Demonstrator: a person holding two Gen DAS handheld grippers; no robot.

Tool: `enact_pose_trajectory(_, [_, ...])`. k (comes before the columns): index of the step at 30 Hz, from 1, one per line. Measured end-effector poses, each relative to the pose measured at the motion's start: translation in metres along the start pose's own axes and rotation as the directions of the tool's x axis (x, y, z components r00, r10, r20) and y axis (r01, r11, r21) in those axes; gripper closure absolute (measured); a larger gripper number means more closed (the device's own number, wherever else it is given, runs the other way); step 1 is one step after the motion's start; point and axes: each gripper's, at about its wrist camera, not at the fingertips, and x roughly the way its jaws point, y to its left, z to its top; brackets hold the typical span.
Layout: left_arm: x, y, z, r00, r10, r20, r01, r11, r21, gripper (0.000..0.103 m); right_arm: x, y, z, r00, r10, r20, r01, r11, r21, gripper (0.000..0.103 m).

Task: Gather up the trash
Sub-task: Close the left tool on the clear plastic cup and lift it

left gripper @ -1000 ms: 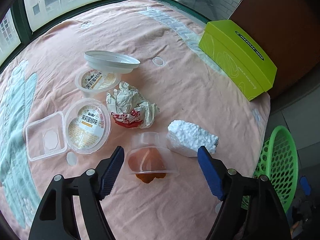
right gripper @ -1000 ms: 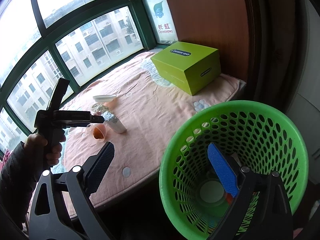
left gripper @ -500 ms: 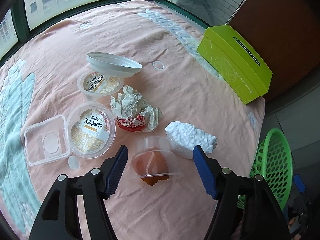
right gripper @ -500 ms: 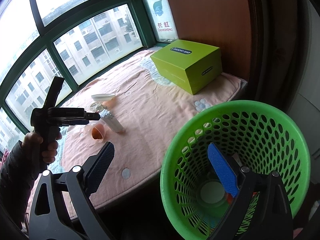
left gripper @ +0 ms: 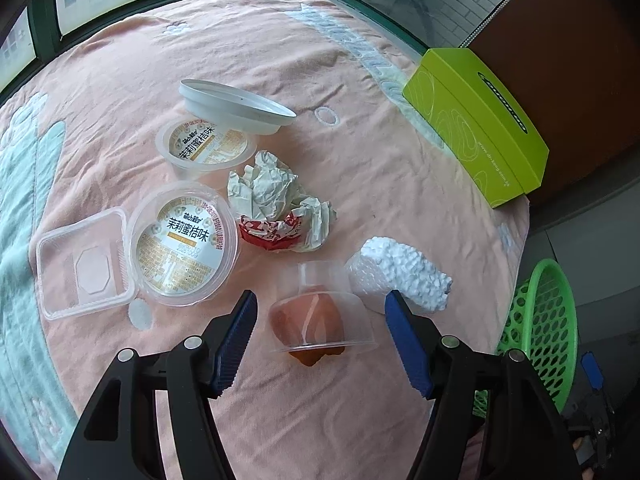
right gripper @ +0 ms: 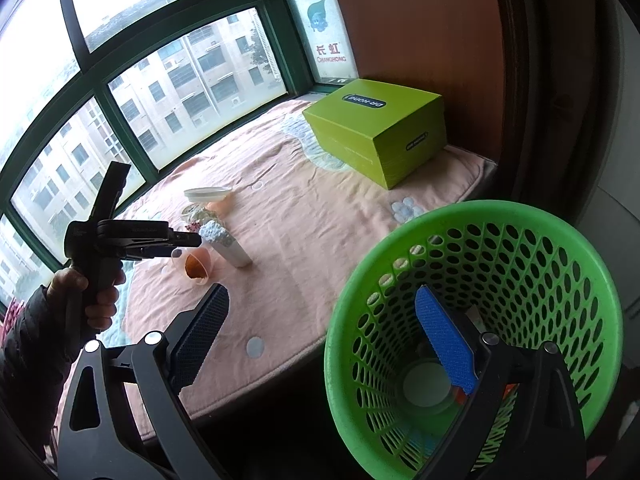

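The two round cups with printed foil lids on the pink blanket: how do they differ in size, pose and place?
The nearer cup looks larger in the left wrist view, while the farther cup looks smaller. The nearer cup touches a clear square tray; the farther cup sits against a white plastic lid. The nearer cup's lid tilts toward the camera more. Both carry the same label and look sealed.

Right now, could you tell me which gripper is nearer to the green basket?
Right. The right gripper straddles the green basket rim; the left gripper is over the blanket by the clear cup.
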Motion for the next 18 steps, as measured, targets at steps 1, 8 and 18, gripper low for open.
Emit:
enact_pose_trajectory(1, [0.003,-0.001,0.002,1.0,0.011,-0.012,-0.011,1.0,0.005,0.039,0.0,0.0,0.0,1.0,-0.001,-0.001,0.001,1.0,-0.001,0.01])
enact_pose_trajectory(8, [0.018,-0.001,0.006,0.998,0.042,-0.045,-0.041,0.999,0.02,0.045,0.001,0.0,-0.001,1.0,-0.005,-0.005,0.005,1.0,0.003,0.01])
enact_pose_trajectory(18, [-0.017,-0.003,-0.024,0.993,0.03,0.116,-0.036,0.998,0.048,0.049,0.0,0.01,-0.003,1.0,0.01,0.003,-0.01,1.0,-0.012,0.01])
